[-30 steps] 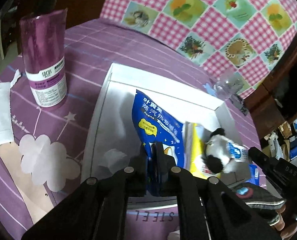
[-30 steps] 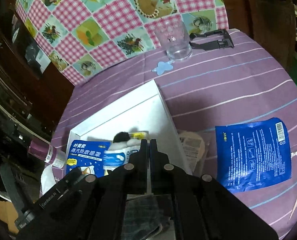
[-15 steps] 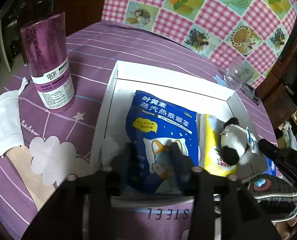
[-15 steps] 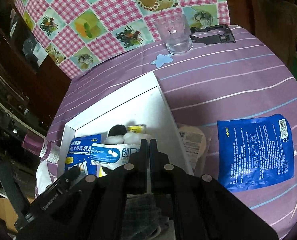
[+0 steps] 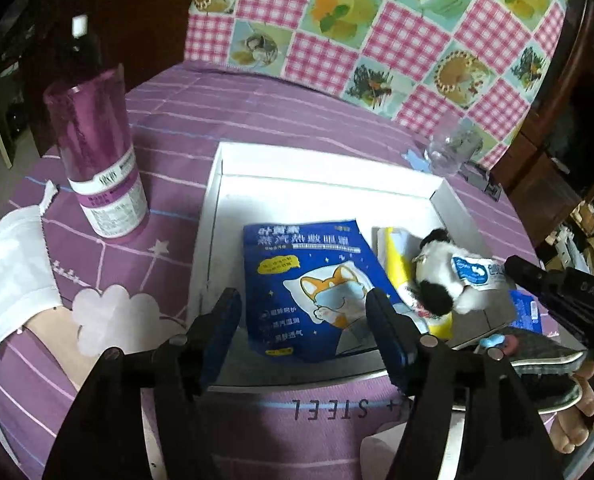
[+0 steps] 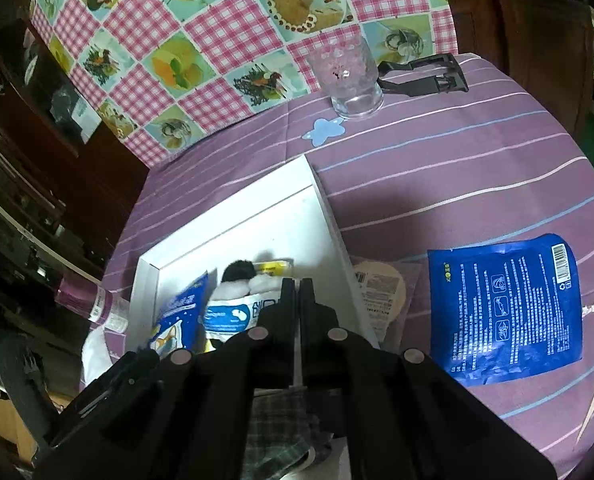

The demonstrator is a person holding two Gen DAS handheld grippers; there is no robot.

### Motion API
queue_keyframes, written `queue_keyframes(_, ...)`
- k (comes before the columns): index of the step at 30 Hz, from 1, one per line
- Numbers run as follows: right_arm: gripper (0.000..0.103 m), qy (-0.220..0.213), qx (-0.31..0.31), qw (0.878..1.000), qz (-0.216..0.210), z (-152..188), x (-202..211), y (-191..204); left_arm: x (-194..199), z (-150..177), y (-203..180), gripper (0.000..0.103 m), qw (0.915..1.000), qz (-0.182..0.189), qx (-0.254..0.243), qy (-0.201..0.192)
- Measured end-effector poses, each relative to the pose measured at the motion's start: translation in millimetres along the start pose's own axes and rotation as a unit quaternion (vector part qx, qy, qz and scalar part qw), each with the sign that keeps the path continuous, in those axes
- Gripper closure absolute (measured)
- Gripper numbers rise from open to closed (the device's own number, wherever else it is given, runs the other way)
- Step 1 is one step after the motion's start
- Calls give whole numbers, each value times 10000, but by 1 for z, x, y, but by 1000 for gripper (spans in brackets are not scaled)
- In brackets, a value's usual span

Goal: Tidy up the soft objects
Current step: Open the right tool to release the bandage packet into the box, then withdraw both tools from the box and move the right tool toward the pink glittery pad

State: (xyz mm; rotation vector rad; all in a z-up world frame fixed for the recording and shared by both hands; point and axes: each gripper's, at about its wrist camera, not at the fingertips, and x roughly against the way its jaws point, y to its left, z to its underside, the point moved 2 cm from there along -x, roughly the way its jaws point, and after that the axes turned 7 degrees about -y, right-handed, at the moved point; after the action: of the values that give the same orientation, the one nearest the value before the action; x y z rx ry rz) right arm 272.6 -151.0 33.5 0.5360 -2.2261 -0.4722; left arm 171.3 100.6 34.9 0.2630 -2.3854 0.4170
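Three soft items already lie in the white tray [image 5: 217, 184]: blue eye-mask pouch [image 5: 313, 280], yellow packet [image 5: 397, 264], plush toy [image 5: 445, 280]. The left hand-held gripper [image 5: 303, 320] is opening, nothing clamped; the right hand-held gripper [image 6: 297, 292] is closed, empty. Left on the surface [image 6: 457, 168]: a blue packet [image 6: 505, 308], a round sachet [image 6: 381, 288]

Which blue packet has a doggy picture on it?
The blue packet lying inside the white box has the corgi picture. The other blue packet lies outside the box on the purple tablecloth, showing only white print and a barcode.

Glossy blue foil pouch [image 5: 317, 280], fuzzy plush toy [image 5: 441, 280], matt white box [image 5: 329, 168].
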Motion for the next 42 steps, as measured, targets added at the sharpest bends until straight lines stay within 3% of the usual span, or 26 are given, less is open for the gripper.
queue_keyframes(4, 100, -148, -33, 9998, -157, -3, 5, 4, 12, -6, 1, 27, 9996, -65, 8, -260)
queue_keyframes(11, 100, -203, -241, 9987, -388, 1, 0, 7, 16, -6, -12, 27, 9983, -214, -397, -381)
queue_keyframes(18, 98, -108, -951, 9843, -1481, 6, -4, 5, 18, -5, -19, 27, 9977, -136, -498, -431)
queue_keyframes(20, 98, -13, -865, 9808, -1747, 8, -5, 14, 19, -5, -19, 27, 9977, -132, -506, -440)
queue_keyframes(22, 94, -33, -655, 9838, -1668, 10, -2, 24, 19, -5, -18, 27, 9978, -154, -474, -440)
queue_keyframes(24, 76, -93, -356, 9884, -1475, 11, 2, 33, 19, -5, -16, 27, 9979, -164, -439, -439)
queue_keyframes(26, 41, -259, -101, 9897, -1406, 10, 10, 38, 21, -6, -14, 27, 9979, -205, -401, -469)
queue_keyframes(27, 38, -372, -77, 9892, -1416, 9, 13, 38, 22, -6, -14, 27, 9977, -233, -395, -498)
queue_keyframes(34, 36, -822, 231, 9918, -946, -3, 35, 36, 30, -10, -14, 24, 9965, -170, -318, -756)
queue_keyframes(42, 36, -802, 559, 9939, -518, -3, 44, 37, 45, -16, -22, 24, 9945, -113, -330, -985)
